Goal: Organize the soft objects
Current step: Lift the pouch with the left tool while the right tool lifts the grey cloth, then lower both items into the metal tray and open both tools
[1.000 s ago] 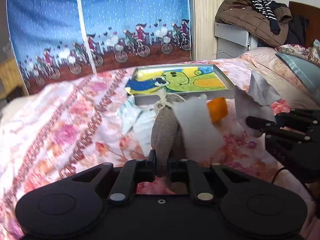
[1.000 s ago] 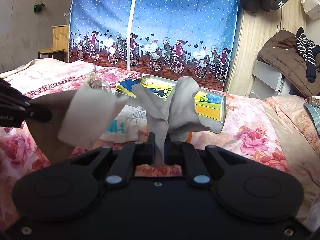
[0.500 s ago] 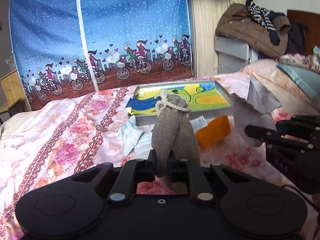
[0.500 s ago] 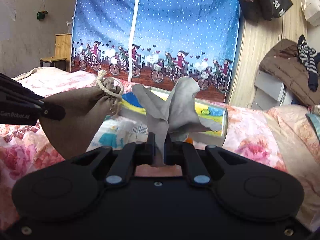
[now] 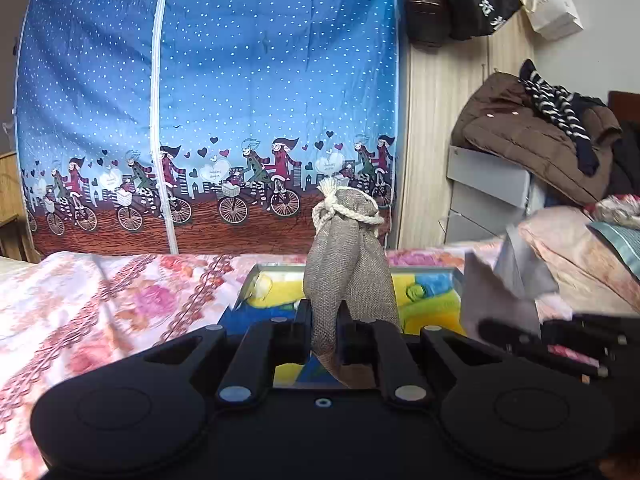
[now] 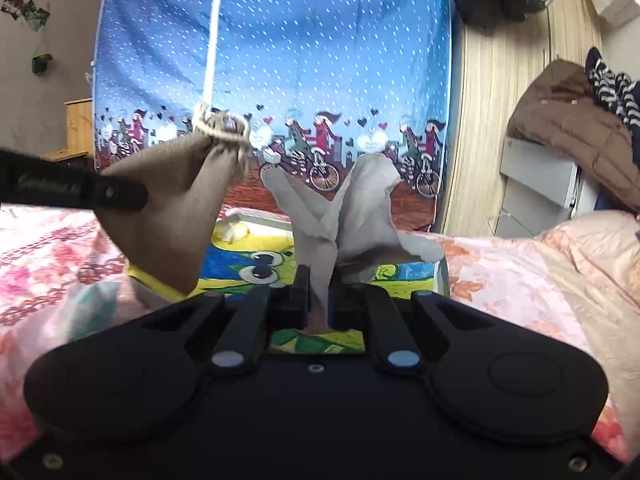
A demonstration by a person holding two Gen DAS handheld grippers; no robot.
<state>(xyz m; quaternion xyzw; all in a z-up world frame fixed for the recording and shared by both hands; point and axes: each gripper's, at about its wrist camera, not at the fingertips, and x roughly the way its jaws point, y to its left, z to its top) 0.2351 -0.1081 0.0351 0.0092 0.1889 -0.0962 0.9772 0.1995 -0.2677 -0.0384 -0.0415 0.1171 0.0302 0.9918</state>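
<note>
We are holding two soft things up in the air right now, one in each gripper. Our left gripper (image 5: pixel 323 330) is pinching the little brown burlap sack tied with a white rope (image 5: pixel 348 264). Its jaws are squeezing tight on the bottom part of the sack, and the tied top is standing up. Our right gripper (image 6: pixel 318 302) is pinching the thin grey cloth (image 6: pixel 352 216). Its jaws are closed on the middle of the cloth, and the loose corners are sticking up and out like wings.

Both soft things are hanging just above the shallow grey metal tray with the bright yellow, green and blue cartoon picture inside (image 6: pixel 442 276). The tray is lying on the bed with the pink flowery sheet (image 5: pixel 120 304). In the left view the sack is in front of the tray's middle. In the right view the cloth is over the tray's right half and the sack is over its left side.

We think the picking up is done, and the carrying is nearly done too. Neither thing is lying in the tray yet. A small white thing (image 6: pixel 234 232) is already sitting in the tray's far left corner, but we cannot tell what it is.

What is left, we think, is lowering the sack and the cloth into the tray and letting them go. We cannot tell from here if more soft things are waiting on the bed.
</note>
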